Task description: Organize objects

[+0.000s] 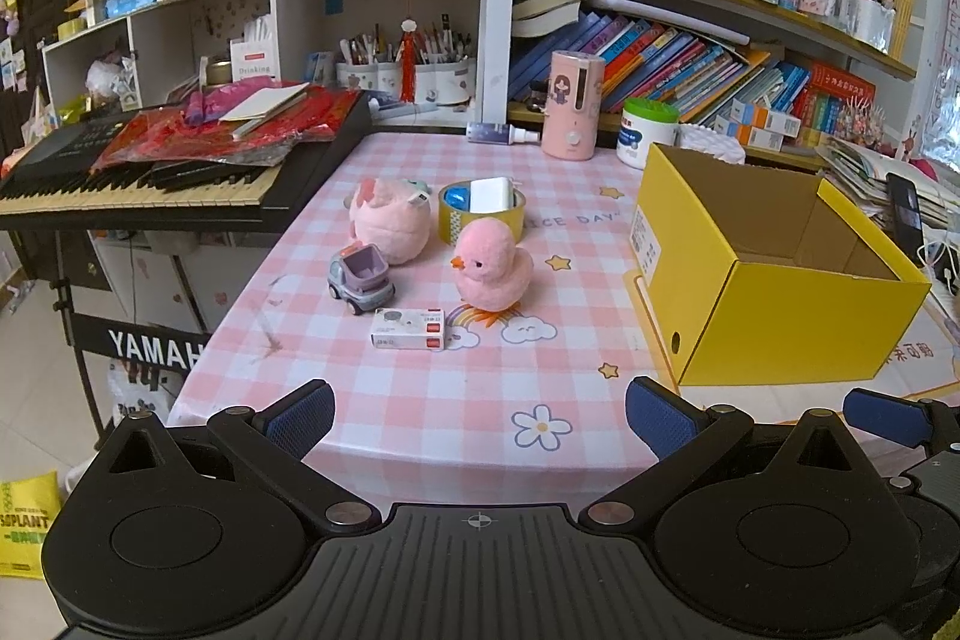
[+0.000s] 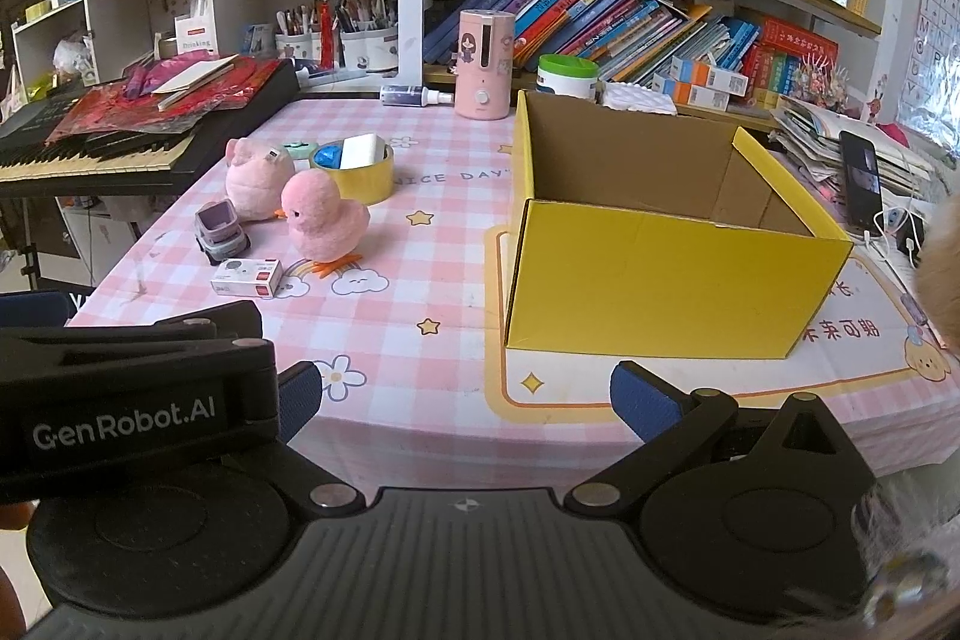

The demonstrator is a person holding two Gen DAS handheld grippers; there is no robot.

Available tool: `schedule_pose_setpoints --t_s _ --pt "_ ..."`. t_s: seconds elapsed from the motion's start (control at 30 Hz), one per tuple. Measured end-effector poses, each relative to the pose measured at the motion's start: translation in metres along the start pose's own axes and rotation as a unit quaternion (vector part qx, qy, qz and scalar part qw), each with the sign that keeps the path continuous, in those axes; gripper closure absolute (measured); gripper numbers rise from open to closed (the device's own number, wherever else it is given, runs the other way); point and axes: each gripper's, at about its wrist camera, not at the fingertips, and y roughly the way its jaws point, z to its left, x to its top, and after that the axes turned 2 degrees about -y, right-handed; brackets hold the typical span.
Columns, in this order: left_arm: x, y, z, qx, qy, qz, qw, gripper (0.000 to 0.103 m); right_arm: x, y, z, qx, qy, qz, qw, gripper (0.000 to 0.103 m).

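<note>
A pink plush duck (image 1: pixel 492 265) (image 2: pixel 324 217) stands on the pink checked table. Beside it are a pink plush toy (image 1: pixel 390 220) (image 2: pixel 258 181), a small purple toy truck (image 1: pixel 360 280) (image 2: pixel 222 232), a small white box (image 1: pixel 409 329) (image 2: pixel 247 277) and a yellow tape roll (image 1: pixel 480 211) (image 2: pixel 360 169) holding a white item. An open, empty yellow cardboard box (image 1: pixel 774 274) (image 2: pixel 666 232) stands to the right. My left gripper (image 1: pixel 480 415) is open and empty at the table's near edge. My right gripper (image 2: pixel 465 400) is open and empty, facing the yellow box.
A keyboard (image 1: pixel 138 178) piled with red papers borders the table's left. A pink dispenser (image 1: pixel 573 106), a white jar (image 1: pixel 648 130) and a spray bottle (image 1: pixel 501 134) stand at the back before bookshelves. A phone (image 2: pixel 861 184) leans at the right.
</note>
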Motion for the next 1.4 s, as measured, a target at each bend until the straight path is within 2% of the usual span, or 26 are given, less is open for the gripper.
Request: schedule_pose_setpoints --t_s 0.73,1.07,1.4 --pt "0.000 -0.001 0.008 -0.008 -0.011 -0.001 0.9999 0.000 0.002 -0.003 0.005 0.001 -0.004 -0.005 1.000 0.000" --pt "-0.003 0.007 0.010 -0.014 -0.024 0.010 0.9996 0.000 0.002 0.000 0.005 0.002 -0.011 0.001 1.000 0.000" --pt "0.001 0.025 0.028 0.016 -0.047 0.022 0.9985 0.000 0.009 0.023 0.016 0.037 -0.034 0.012 0.999 0.001"
